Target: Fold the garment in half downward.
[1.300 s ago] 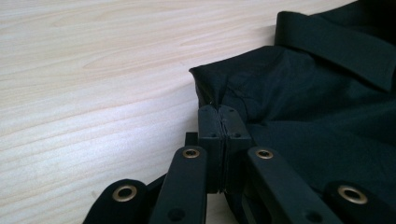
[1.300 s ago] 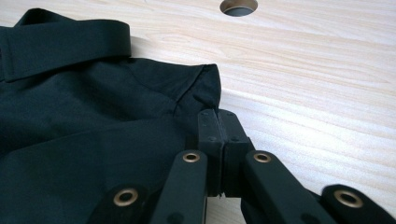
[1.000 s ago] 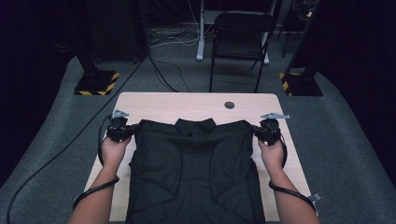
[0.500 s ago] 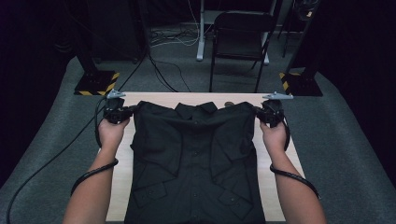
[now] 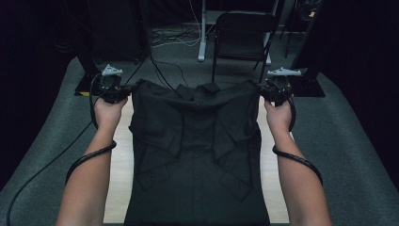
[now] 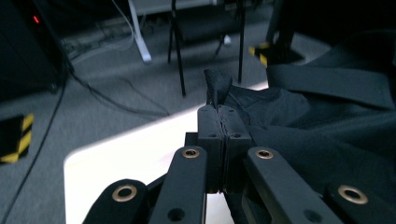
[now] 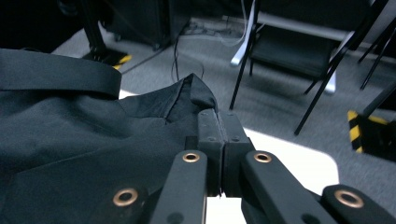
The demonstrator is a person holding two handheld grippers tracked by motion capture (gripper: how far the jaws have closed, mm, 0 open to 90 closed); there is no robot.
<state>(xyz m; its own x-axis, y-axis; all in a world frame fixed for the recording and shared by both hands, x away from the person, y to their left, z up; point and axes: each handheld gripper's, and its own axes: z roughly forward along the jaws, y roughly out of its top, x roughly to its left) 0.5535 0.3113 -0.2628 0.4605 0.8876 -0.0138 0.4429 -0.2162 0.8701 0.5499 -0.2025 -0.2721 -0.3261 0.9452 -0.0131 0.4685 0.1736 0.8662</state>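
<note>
Readable text: none that I can make out in any view.
Shirt point(image 5: 197, 155): no label or brand I can read.
Hazard stripes point(image 6: 14, 140): yellow-black marking on a stand base, left edge of the left gripper view; no lettering.

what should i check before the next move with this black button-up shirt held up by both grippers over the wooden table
1. Left gripper grip: jaws closed on a pinch of the black button-up shirt at its shoulder corner: ok.
2. Right gripper grip: jaws closed on the shirt's other shoulder corner: ok.
3. Both shoulders level in the high view: ok.
4. Shirt spread flat, no folds: not ok, the sleeves lie folded across the front.
5. Hem lifted off the light wooden table: not ok, the lower part lies on it.
6. Trailing black cable away from the cloth: ok.
</note>
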